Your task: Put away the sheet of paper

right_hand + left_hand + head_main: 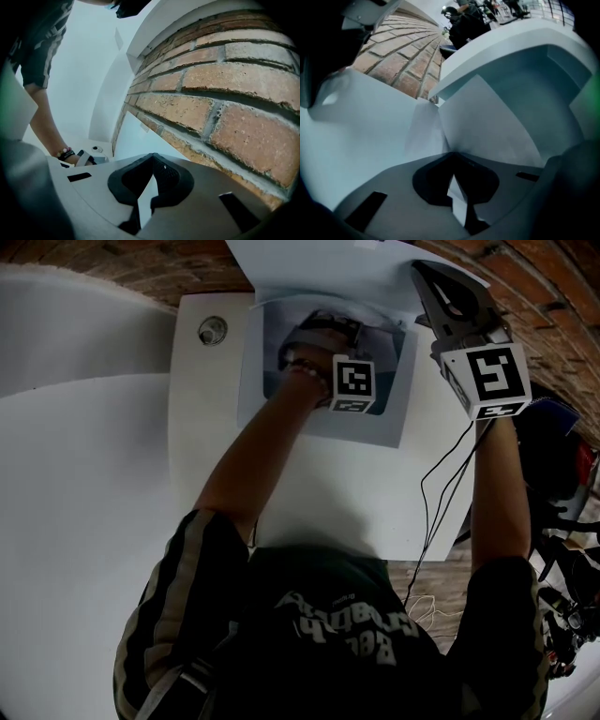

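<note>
While shut, the left hand-held gripper [452, 154] pinches the paper [487, 122].

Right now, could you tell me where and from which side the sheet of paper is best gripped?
Grip the sheet of paper at its thin edge, coming in edge-on along its plane: it is flat and limp, so only an edge offers purchase. The left gripper is shut on it that way; the right gripper pinches the raised white cover likewise.

This looks like an office or studio workspace. A white desk [314, 493] with a round cable grommet [213, 331] at its far left stands against a bare brick wall [534, 282].
</note>
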A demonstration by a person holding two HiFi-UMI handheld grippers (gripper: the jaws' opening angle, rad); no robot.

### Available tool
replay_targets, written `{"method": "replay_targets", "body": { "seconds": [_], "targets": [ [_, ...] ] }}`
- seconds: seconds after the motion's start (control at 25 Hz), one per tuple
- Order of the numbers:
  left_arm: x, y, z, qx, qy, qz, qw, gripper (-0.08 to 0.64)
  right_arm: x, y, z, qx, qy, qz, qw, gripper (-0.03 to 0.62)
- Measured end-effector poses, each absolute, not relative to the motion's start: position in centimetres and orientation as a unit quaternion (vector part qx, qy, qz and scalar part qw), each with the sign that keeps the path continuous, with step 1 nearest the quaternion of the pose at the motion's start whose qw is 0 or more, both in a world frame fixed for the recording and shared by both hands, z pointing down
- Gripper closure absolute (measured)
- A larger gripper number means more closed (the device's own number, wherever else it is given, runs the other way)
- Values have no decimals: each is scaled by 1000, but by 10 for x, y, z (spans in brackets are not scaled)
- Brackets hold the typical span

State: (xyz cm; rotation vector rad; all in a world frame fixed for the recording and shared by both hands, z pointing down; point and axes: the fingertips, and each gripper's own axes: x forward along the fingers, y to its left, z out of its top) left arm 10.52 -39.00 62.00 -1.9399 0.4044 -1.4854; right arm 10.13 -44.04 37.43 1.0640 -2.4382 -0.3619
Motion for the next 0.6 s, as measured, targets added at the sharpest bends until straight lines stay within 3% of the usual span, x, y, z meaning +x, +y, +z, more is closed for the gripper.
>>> {"method": "replay_targets", "body": {
  "seconds": [0.16, 0.36, 0.6],
  "targets": [
    [113, -384, 616, -777, 161, -538, 284, 555, 102, -440, 375, 386, -885, -131, 227, 598],
    [115, -378, 599, -815, 179, -508, 212, 472, 101, -440, 375, 385, -885, -132, 228, 598],
    [90, -395, 605, -805, 230, -521, 167, 549, 100, -440, 375, 386, -884, -131, 228, 598]
  ]
}}
